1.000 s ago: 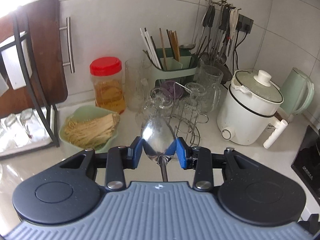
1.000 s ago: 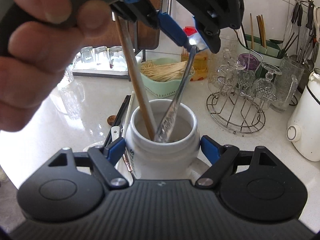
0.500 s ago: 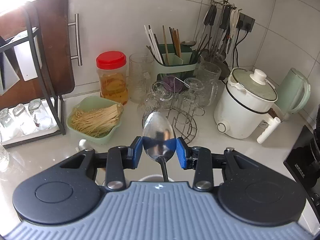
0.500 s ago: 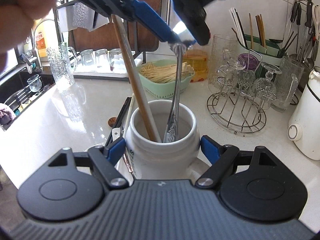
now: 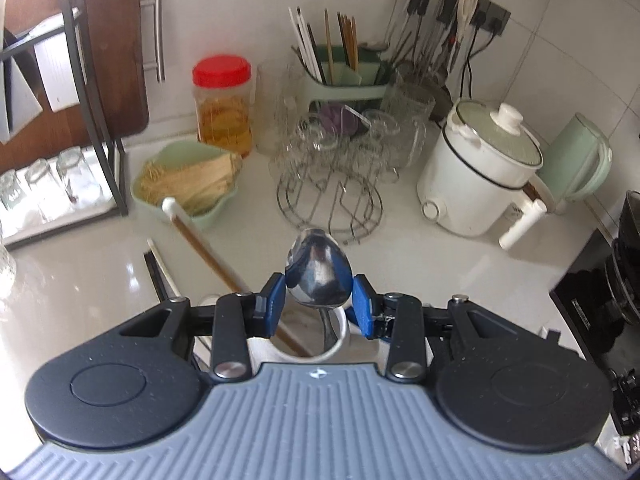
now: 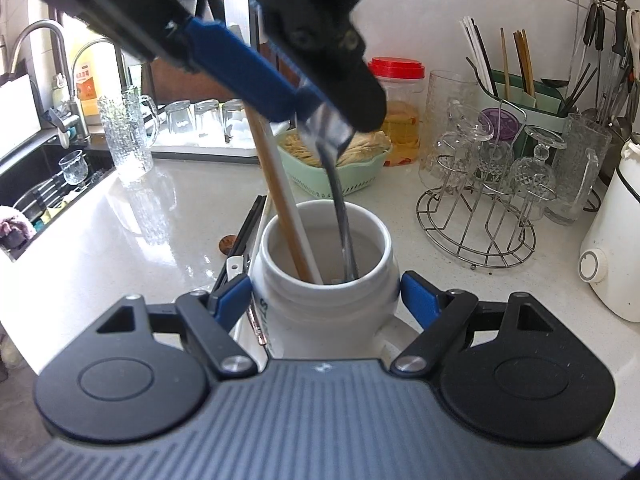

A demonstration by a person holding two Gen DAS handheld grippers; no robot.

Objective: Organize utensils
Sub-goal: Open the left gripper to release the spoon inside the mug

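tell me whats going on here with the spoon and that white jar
A person is sorting utensils with a handheld tool in each hand. The left tool is shut on the bowl of a metal spoon, whose handle already reaches down inside the white jar. The right tool brackets that jar on the countertop, its fingers beside the jar's sides; whether they press it is unclear. A pair of chopsticks already leans in the jar. More utensils lie beside it.

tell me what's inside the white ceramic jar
Inside the white ceramic jar: a wood-and-white chopstick leaning left and the handle of a metal spoon, its bowl clamped by the left hand-held gripper. The near wall hides the jar's bottom.
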